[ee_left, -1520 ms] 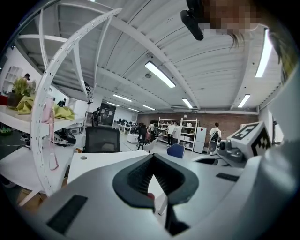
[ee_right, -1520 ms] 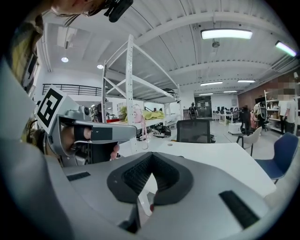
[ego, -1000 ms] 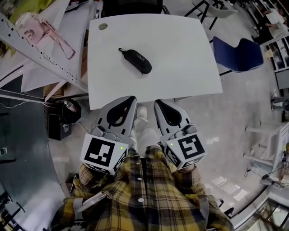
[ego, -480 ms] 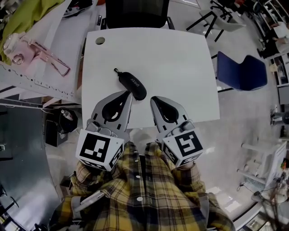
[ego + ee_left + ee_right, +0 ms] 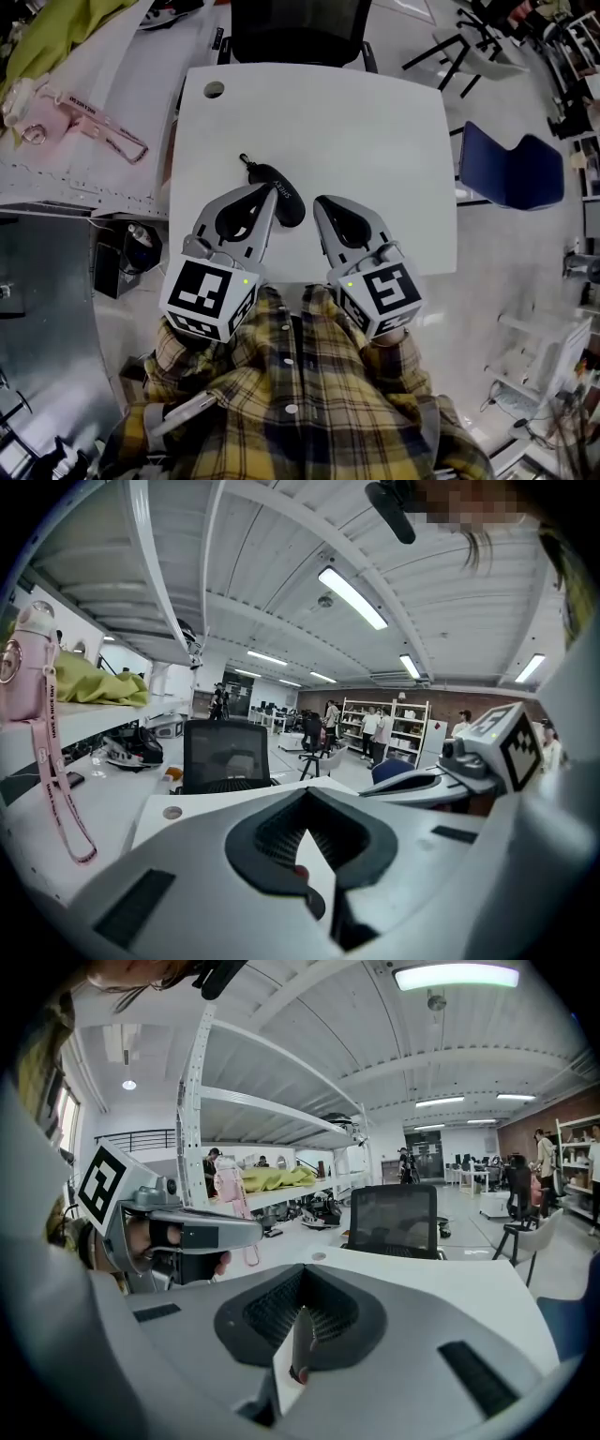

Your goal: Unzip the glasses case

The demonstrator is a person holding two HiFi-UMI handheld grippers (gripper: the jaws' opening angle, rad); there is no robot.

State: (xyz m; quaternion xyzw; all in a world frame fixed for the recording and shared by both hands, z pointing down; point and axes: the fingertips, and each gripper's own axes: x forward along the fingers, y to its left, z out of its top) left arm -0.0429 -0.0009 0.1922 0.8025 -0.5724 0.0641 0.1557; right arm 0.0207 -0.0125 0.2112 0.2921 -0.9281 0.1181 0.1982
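Observation:
A black zipped glasses case [image 5: 285,200] lies slantwise on the white table [image 5: 375,131], its zipper pull [image 5: 247,160] at the far left end. My left gripper [image 5: 269,190] is shut and empty, and its tip overlaps the case's near side in the head view; whether it touches the case I cannot tell. Just right of the case, over the table's near part, my right gripper [image 5: 321,202] is also shut with nothing in it. In the gripper views both pairs of jaws [image 5: 307,796] [image 5: 302,1276] meet at the tip, and the case is hidden behind them.
A black office chair [image 5: 292,28] stands at the table's far edge and a blue chair [image 5: 511,164] to its right. A round grommet [image 5: 214,90] sits in the table's far left corner. Shelving with a pink strap [image 5: 89,117] runs along the left.
Both grippers have moved forward from the table's near edge out over the table. The left tip now overlaps the case. Both stayed shut.

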